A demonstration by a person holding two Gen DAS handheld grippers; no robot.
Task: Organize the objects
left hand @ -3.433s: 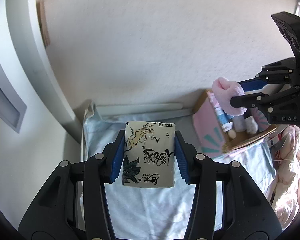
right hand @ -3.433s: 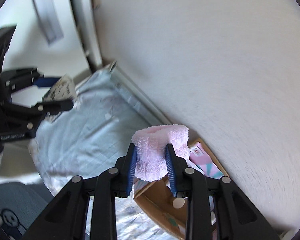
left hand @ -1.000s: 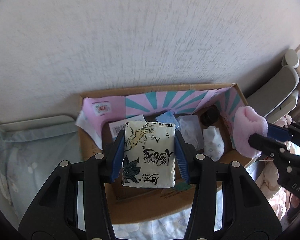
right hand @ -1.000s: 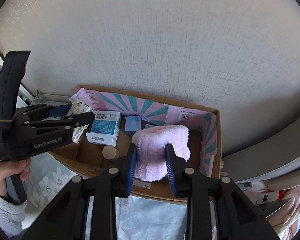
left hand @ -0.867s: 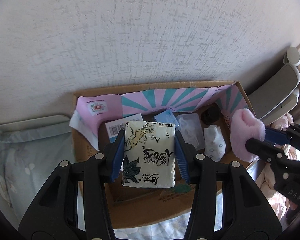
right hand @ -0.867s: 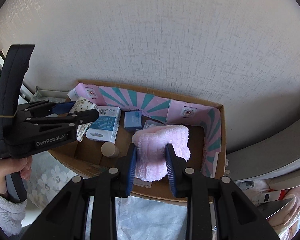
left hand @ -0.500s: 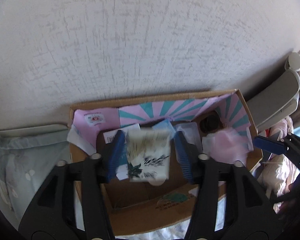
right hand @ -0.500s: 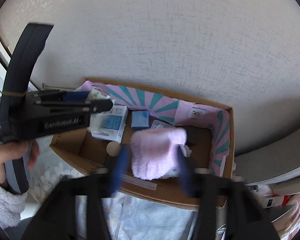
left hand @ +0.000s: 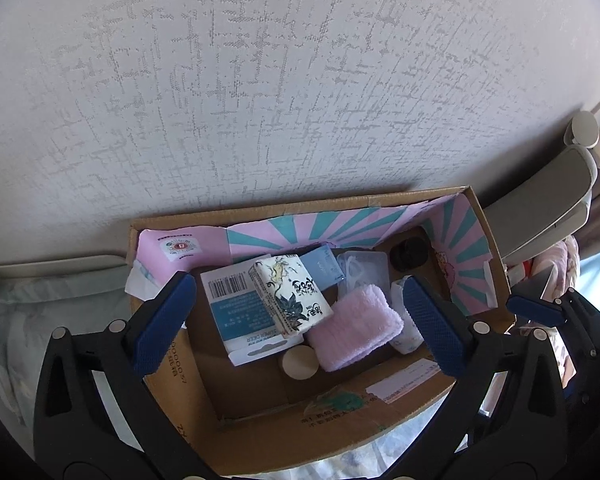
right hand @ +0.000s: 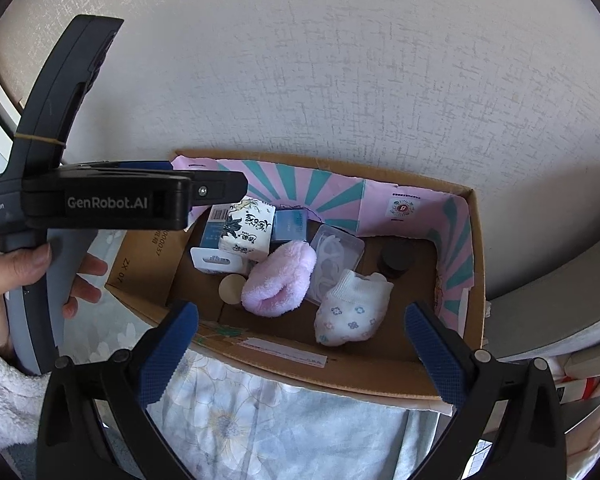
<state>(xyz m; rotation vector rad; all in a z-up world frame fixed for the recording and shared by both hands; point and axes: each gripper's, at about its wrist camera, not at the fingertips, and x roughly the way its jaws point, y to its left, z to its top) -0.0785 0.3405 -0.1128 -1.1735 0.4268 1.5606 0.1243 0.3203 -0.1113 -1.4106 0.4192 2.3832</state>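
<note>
Both tongs just finished opening, I see nothing between either pair of pads. My left gripper (left hand: 300, 326) stands spread wide over the cardboard box (left hand: 260, 436), pointing steeply down into it. The tissue pack (left hand: 290, 296) with the ink-painted deer lies ahead of and below its pads, free of them, tilted on top of the blue-and-white carded package (left hand: 240, 312). The rolled pink fluffy towel (left hand: 354, 330) sits just right of the pack, touching it, a bit nearer the left gripper's right pad, no contact with either pad. My right gripper (right hand: 300, 350) is equally wide and empty, hovering at the near wall of the box; from it the pink towel is ahead and slightly left of centre, and the floral white sock (right hand: 350, 310) is ahead between the pads, low in the box, apart from both. Round beige cap (right hand: 231, 288) lies left of the towel, clear plastic case (right hand: 334, 258) behind it, dark jar (right hand: 396, 260) further back right. A hand (right hand: 24, 280) holds the left gripper's handle at the far left of the right view
</note>
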